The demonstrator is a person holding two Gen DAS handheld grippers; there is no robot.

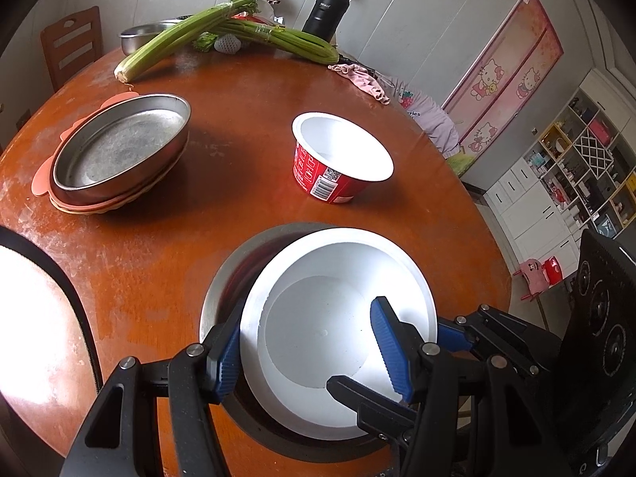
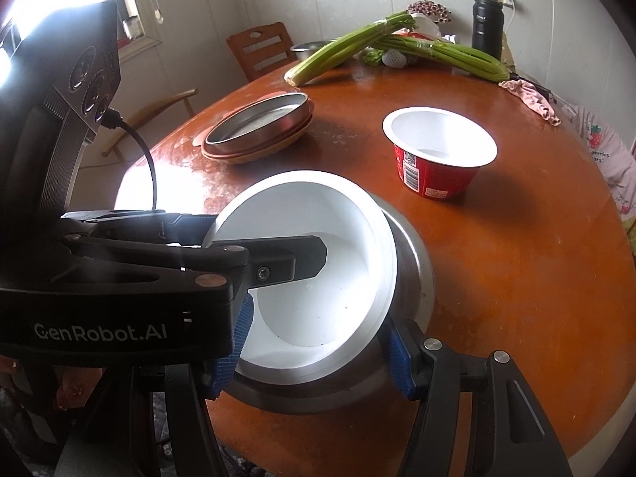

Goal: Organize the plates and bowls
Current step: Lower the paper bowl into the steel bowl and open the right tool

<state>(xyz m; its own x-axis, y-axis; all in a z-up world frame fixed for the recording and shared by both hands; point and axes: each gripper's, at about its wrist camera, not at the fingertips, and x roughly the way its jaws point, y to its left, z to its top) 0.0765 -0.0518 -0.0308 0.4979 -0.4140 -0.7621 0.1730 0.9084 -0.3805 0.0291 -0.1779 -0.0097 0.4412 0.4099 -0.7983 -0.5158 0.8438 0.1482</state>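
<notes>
A white bowl (image 1: 318, 338) (image 2: 318, 298) lies tilted inside a steel bowl (image 1: 222, 278) (image 2: 413, 278) at the near edge of the round wooden table (image 1: 238, 91). My left gripper (image 1: 308, 310) (image 2: 270, 236) straddles the white bowl's raised left rim, one pad outside and one inside, and keeps it tilted. My right gripper (image 2: 318, 314) has one pad inside the white bowl and the other against the steel bowl's outer wall. A red paper bowl (image 1: 338, 175) (image 2: 437, 175) with a white inside stands empty behind them. Further left, a steel pan (image 1: 119, 151) (image 2: 258, 127) tops a stack of flat plates.
Celery stalks (image 1: 222, 31) (image 2: 397, 43), a small steel dish (image 1: 143, 35), a black flask (image 1: 326, 8) (image 2: 487, 24) and a pink cloth (image 1: 361, 79) lie along the table's far side. A wooden chair (image 1: 73, 47) (image 2: 262, 47) stands behind the table. Bare tabletop lies between the bowls.
</notes>
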